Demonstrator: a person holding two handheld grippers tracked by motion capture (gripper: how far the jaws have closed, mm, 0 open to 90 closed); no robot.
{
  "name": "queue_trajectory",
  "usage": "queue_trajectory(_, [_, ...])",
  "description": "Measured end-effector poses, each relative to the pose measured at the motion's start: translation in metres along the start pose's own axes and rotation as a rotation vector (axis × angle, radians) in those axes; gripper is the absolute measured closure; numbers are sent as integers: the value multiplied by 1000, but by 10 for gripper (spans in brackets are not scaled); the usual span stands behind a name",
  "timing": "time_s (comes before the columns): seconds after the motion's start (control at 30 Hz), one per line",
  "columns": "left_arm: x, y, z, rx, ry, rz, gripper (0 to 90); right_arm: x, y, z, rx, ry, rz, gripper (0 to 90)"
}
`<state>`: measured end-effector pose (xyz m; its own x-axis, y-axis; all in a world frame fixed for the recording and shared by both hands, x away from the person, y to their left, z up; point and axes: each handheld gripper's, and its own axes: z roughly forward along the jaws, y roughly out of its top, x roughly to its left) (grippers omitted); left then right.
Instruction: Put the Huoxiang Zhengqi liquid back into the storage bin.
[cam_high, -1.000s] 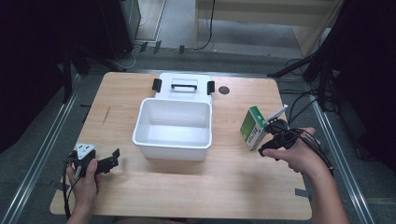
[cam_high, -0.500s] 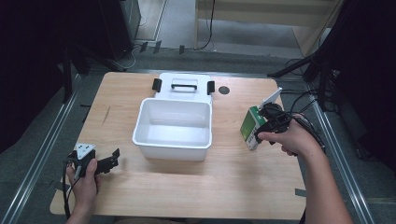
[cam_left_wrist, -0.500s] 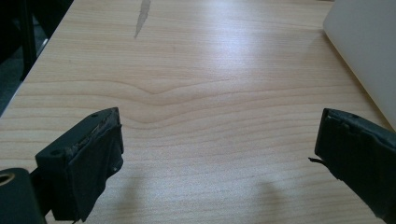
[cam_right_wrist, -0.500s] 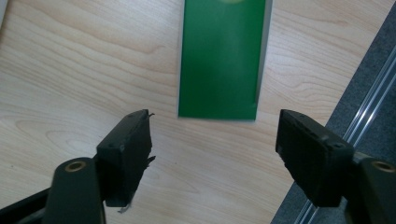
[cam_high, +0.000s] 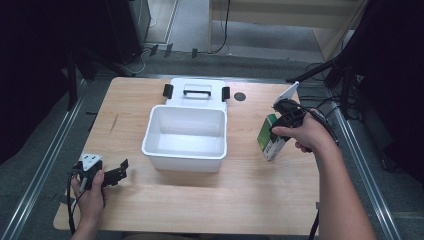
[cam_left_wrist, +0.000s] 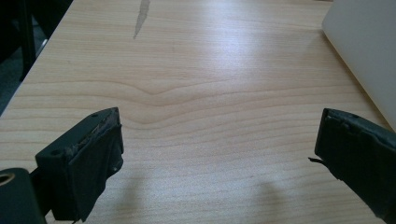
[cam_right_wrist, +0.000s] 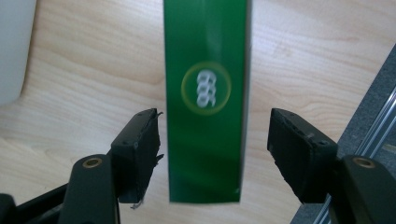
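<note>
The green box (cam_right_wrist: 205, 100) stands on the table (cam_high: 200, 200) at its right side, well apart from the white tub (cam_high: 185, 137) in the middle, and here is the right gripper (cam_high: 285, 117) right on top of it! In the right gripper view the box runs straight up between the two black jaws, a round pale emblem on its green face. The jaws have just been closing in, yet there is a sliver of wood showing on the left side and a wider strip on the right, so the pads are not pressing on it; nothing gripped. From the high view, the hand covers the box's top, and a white and green side shows below it (cam_high: 270, 142).

Behind the tub lies its white lid (cam_high: 196, 91) with a handle and two black clips.

Over at the near left corner, the left gripper (cam_left_wrist: 219, 154) sits low over bare wood, jaws spread wide, holding nothing, the tub's wall at the edge of its view.
</note>
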<state>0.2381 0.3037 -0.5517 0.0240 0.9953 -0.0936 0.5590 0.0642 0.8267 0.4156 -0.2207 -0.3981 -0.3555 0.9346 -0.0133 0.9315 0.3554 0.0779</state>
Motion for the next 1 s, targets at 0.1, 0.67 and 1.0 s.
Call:
queue_trajectory(0.1, [0, 0, 0, 1, 0, 0, 20, -2, 6, 1, -17, 1, 14, 403])
queue_trajectory(0.67, [0, 0, 0, 1, -3, -4, 20, 0, 24, 9, -2, -2, 34, 565])
queue_trajectory(1.0, [0, 0, 0, 1, -2, -4, 20, 6, 21, 7, 24, 2, -138, 639])
